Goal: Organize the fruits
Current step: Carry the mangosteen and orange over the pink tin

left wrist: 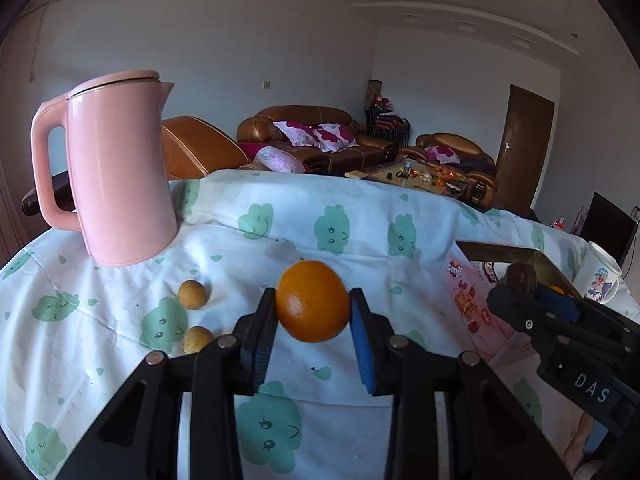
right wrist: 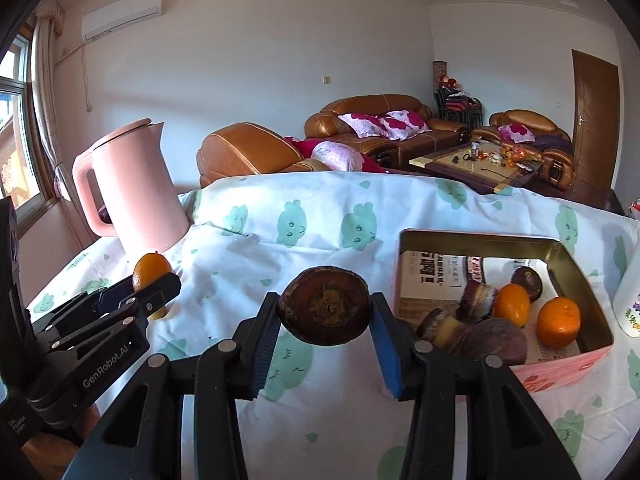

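Clearly a carrying step, with both claws loaded. Left claw (left wrist: 313, 308) closed on an orange (left wrist: 312, 301), held above the tabletop (left wrist: 360, 220) with its cloud-print cloth. Right claw (right wrist: 325, 314) closed on a dark brown fruit (right wrist: 325, 305), cut face toward the camera, held just left of the tin box (right wrist: 476, 236).

To do the step well, probably best to bring the dark fruit over the near rim of the box first, then lower into a free spot before opening. Little free floor there: already two oranges (right wrist: 558, 322) and several dark pieces (right wrist: 496, 340) inside, crowded toward the near side. Better to aim for the far part, over the printed paper lining. Pressure on both fruits to be kept light, since soft skin may bruise. Left claw better held back until the right one leaves the box, to avoid a collision over the rim.

From the left wrist view: two small yellowish fruits (left wrist: 192, 294) on the cloth, near the pink kettle (left wrist: 120, 168), and a white mug (left wrist: 600, 280) beyond the box; box contents nearly hidden behind the right claw. From the right wrist view: the inside of the box fully open to sight, but the small fruits not visible, hidden behind the left claw.
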Demonstrator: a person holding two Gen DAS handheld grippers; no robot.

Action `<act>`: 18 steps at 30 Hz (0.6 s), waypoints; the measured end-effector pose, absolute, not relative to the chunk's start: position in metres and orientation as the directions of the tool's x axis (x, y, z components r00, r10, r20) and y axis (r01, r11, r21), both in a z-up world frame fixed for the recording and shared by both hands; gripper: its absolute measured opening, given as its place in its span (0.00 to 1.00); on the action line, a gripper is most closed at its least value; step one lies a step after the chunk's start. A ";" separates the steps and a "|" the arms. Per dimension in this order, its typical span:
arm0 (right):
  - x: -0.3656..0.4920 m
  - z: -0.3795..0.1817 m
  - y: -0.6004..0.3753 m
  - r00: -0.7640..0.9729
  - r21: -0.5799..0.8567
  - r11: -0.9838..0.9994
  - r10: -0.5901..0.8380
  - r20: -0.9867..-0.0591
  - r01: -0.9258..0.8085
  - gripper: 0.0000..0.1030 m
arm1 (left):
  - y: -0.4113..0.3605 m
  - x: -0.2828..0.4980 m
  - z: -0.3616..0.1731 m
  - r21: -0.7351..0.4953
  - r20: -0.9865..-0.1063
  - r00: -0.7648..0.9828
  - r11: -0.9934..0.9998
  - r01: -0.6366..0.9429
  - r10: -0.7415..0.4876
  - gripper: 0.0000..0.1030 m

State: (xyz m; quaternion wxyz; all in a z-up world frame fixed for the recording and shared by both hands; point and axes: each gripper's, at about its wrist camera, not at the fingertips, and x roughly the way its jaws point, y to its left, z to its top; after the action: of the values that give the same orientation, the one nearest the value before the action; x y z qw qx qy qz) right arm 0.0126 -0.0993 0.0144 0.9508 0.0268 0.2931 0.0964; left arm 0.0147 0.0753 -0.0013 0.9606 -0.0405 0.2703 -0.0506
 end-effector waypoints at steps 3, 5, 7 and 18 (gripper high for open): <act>0.015 0.017 -0.118 0.824 0.103 0.986 0.164 -0.542 -0.128 0.46 | 0.053 0.017 0.004 -0.082 -0.501 0.855 0.991 0.107 -0.134 0.36; 0.016 0.019 -0.132 0.833 0.101 0.990 0.140 -0.536 -0.102 0.46 | 0.039 0.019 0.008 -0.078 -0.496 0.856 0.989 0.125 -0.147 0.36; 0.018 0.020 -0.145 0.840 0.098 0.992 0.115 -0.531 -0.074 0.46 | 0.025 0.022 0.010 -0.074 -0.493 0.855 0.987 0.145 -0.162 0.36; 0.024 0.029 -0.229 0.864 0.088 0.990 -0.051 -0.502 0.109 0.45 | -0.036 0.039 0.017 -0.061 -0.478 0.850 0.974 0.218 -0.221 0.36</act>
State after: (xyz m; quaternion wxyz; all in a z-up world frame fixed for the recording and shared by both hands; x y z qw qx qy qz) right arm 0.0242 -0.2286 0.0290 0.9637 0.0566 0.2578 -0.0414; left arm 0.0388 -0.0360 0.0174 0.9619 -0.0025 0.2486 -0.1141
